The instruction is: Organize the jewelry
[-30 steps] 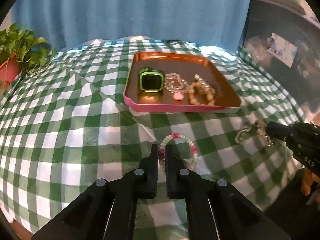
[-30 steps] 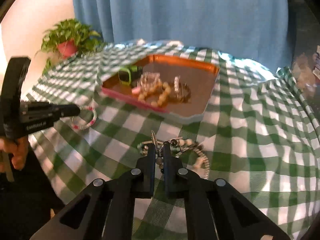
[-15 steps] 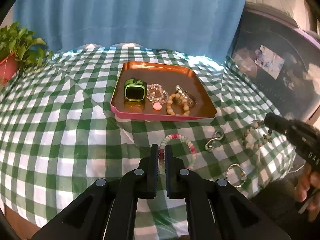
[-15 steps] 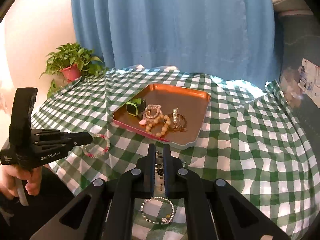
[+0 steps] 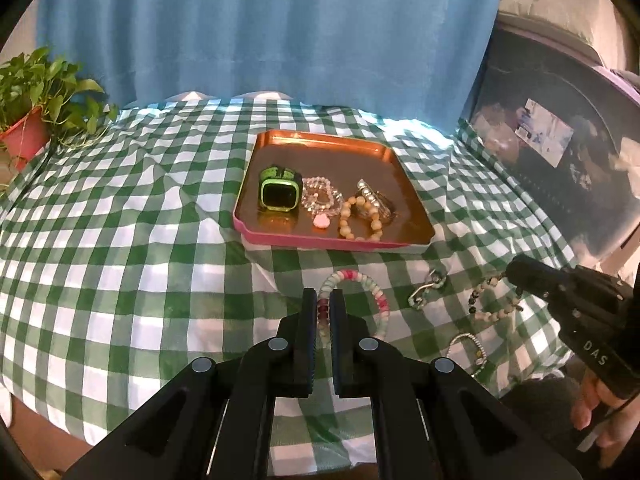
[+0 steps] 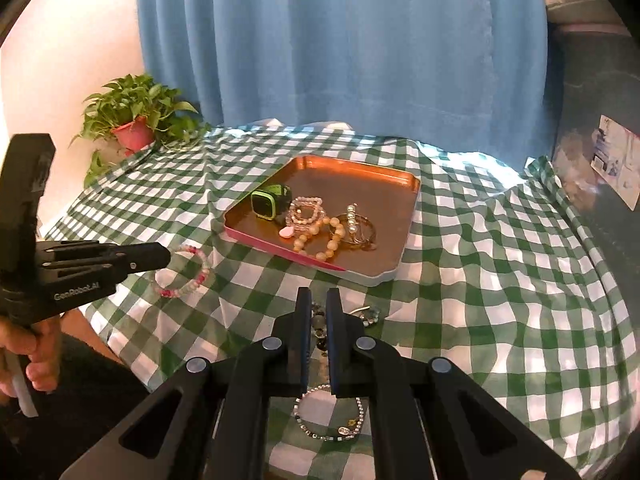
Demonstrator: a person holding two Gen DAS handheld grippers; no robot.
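My left gripper [image 5: 324,294] is shut on a pink-and-white bead bracelet [image 5: 376,288], which hangs just above the checked cloth in front of the tray. My right gripper [image 6: 319,296] is shut on a dark-and-beige bead bracelet [image 6: 320,324], lifted off the cloth; in the left wrist view that bracelet [image 5: 492,300] dangles from its tip. The copper tray [image 5: 320,242] with a pink rim holds a green watch [image 5: 280,192], a clear pink bracelet [image 5: 320,196], a tan bead bracelet [image 5: 360,220] and a pearl bangle [image 5: 374,200].
A silver chain bracelet [image 6: 332,420] and a small metal clasp piece [image 5: 428,290] lie on the green-and-white cloth near the front edge. A potted plant [image 6: 136,120] stands at the far left corner. A blue curtain hangs behind; a dark bin [image 5: 560,160] stands to the right.
Both grippers have risen and drawn back from the table, each carrying its bracelet up off the cloth. The silver bracelet and clasp piece stay on the cloth.
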